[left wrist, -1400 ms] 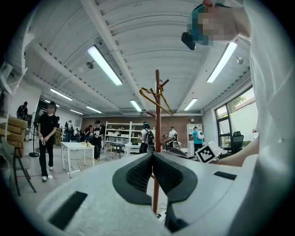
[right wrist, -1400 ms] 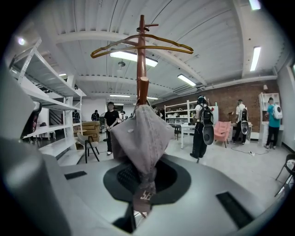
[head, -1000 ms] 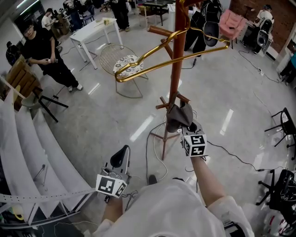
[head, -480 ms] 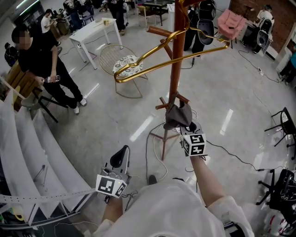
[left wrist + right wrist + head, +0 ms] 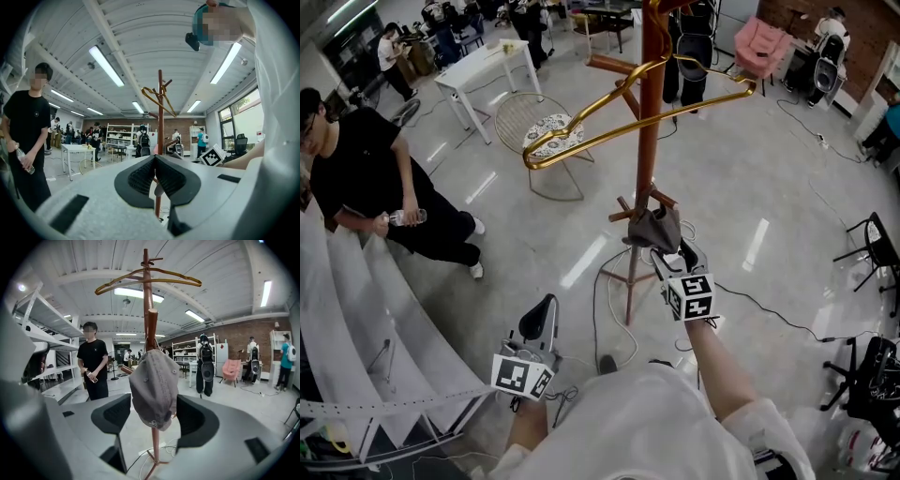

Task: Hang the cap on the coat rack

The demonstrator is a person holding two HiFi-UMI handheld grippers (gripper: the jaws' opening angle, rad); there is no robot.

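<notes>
A grey cap (image 5: 153,386) hangs on a low peg of the red-brown coat rack (image 5: 649,122); in the head view the cap (image 5: 654,228) sits just beyond my right gripper (image 5: 673,255). That right gripper (image 5: 154,416) has the cap between its jaws, which are opening. Its pads (image 5: 111,414) stand clear of the fabric on both sides. My left gripper (image 5: 536,323) is low at the left, well away from the rack. In its own view the left gripper (image 5: 154,163) is shut on nothing. A gold hanger (image 5: 609,112) hangs high on the pole.
A person in black (image 5: 375,187) with a bottle stands at the left by white shelves (image 5: 356,309). Behind the rack are a wire chair (image 5: 546,131) and a white table (image 5: 483,66). Cables (image 5: 609,309) lie round the rack's feet. A black chair (image 5: 872,253) is at the right.
My right gripper's jaws have spread off the cap, which stays on the peg. The person in black has walked nearer along the shelves. The left gripper has not moved.
</notes>
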